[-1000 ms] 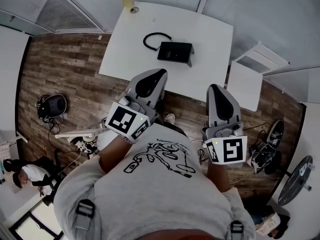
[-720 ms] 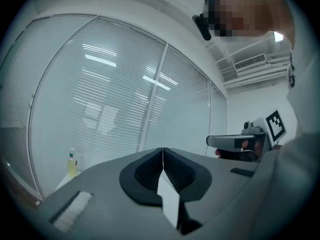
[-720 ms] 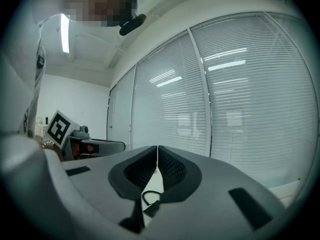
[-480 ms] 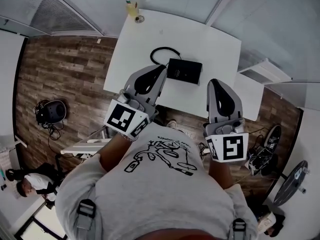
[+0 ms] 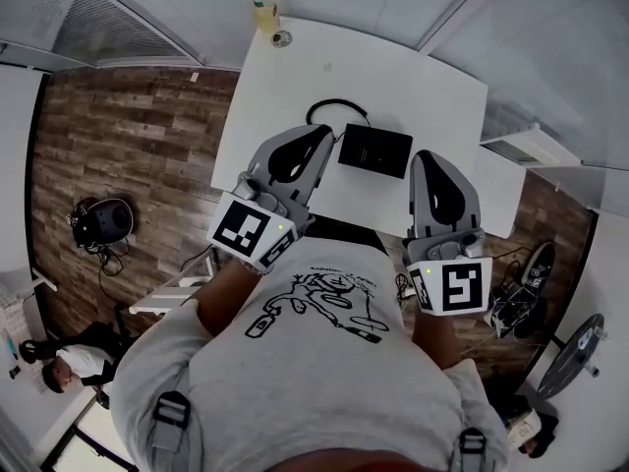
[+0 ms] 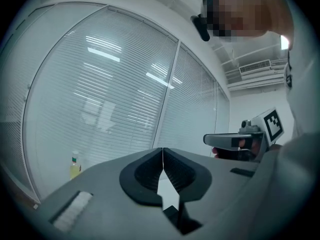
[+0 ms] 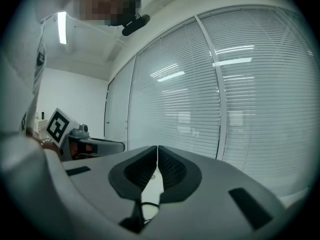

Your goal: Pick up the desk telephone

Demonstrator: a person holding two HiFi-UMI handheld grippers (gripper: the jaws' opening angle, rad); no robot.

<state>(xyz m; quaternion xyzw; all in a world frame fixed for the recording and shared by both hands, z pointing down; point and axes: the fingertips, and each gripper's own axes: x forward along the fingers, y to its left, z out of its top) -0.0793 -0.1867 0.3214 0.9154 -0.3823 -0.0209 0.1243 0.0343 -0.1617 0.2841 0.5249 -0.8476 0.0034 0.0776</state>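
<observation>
A black, flat, box-shaped desk telephone [image 5: 374,151] lies on a big white table [image 5: 413,77], near the edge closest to the person. A black curly cord [image 5: 329,107] makes a loop on the table just behind the phone's left corner.

The grey left gripper [image 5: 316,138] is just beside the phone's left side, and the grey right gripper [image 5: 429,160] is just beside its right side, so the phone sits between them. Both claws are closed tight, tip to tip, and hold nothing. From above it is hard to tell if either one touches the phone. In the right gripper view a thin black loop shows low behind the closed jaws — maybe the cord.

Far back on the table's left corner stands a clear plastic bottle of yellow drink [image 5: 264,8], with a small round thing [image 5: 282,38] next to it, well apart from the phone. White window blinds [image 6: 100,99] rise behind the table.

On the brown wooden floor [image 5: 128,136] to the left sits a round black device [image 5: 103,219] with wires. A smaller white table [image 5: 499,197] stands at the right.

Count: one phone, one cord, one bottle, two grippers.
</observation>
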